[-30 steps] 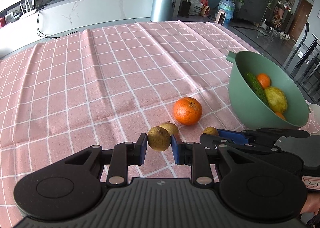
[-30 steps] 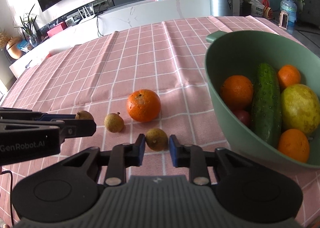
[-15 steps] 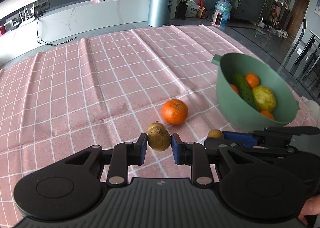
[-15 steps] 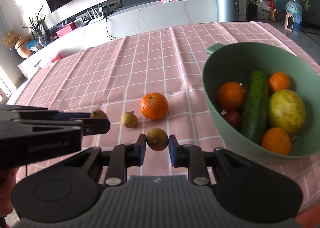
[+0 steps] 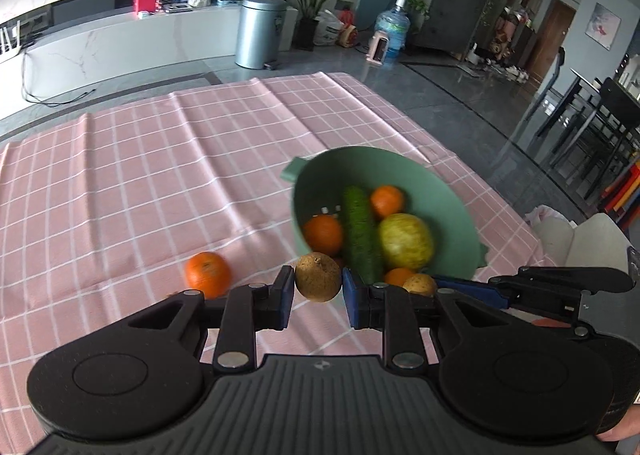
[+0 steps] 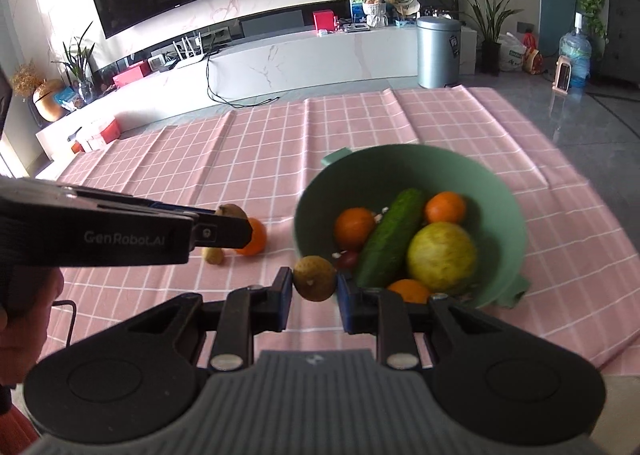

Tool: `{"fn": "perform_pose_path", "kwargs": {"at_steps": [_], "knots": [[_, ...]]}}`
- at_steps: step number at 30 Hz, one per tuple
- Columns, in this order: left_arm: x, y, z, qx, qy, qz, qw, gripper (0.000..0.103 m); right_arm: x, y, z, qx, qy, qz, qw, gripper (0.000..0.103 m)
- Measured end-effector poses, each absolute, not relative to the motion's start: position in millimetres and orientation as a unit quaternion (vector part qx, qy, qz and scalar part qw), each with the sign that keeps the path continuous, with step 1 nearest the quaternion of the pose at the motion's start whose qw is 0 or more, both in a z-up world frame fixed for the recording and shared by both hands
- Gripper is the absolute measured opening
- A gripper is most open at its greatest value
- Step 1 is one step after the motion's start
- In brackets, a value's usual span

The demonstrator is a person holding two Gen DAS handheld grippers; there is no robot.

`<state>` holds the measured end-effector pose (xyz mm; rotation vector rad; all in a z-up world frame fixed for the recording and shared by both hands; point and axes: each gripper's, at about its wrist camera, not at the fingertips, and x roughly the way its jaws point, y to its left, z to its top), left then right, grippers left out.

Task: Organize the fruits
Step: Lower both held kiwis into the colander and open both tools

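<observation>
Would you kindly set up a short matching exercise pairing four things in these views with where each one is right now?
Things:
1. cucumber
2. loose orange
3. small brown fruit
4. green bowl

Places:
A. lying on the pink cloth outside the bowl
B. clamped in the left gripper
C. standing on the pink cloth
D. lying inside the bowl among oranges

Pairs: 1-D, 2-A, 3-B, 4-C

1. The right gripper (image 6: 314, 287) is pinching a small brown fruit (image 6: 314, 278) above the pink checked cloth (image 6: 360, 123).
2. The green bowl (image 6: 508, 211) is holding oranges, a cucumber (image 6: 390, 239) and a yellow-green fruit (image 6: 442, 253).
3. The left gripper (image 6: 224, 225) is gripping another brown fruit (image 6: 231, 210).
</observation>
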<state>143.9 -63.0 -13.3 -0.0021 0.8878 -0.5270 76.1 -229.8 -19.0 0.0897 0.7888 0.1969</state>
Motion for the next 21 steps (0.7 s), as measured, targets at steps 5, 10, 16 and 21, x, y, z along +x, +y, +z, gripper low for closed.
{"fn": "perform_pose_path", "kwargs": {"at_steps": [5, 10, 16, 21], "knots": [[156, -99, -16, 0.022, 0.448, -0.265, 0.854, 0.029, 86, -257, -15, 0.013, 0.393, 0.084, 0.916, 0.019], [175, -122, -29, 0.031, 0.483, -0.266, 0.834, 0.029, 104, -271, -22, -0.023, 0.414, 0.090, 0.906, 0.020], [187, -138, -43, 0.059, 0.510, -0.256, 0.819, 0.029, 121, -277, -38, -0.057, 0.434, 0.106, 0.893, 0.019], [193, -143, -52, 0.072, 0.526, -0.246, 0.811, 0.029, 127, -282, -49, -0.058, 0.455, 0.115, 0.881, 0.020]]}}
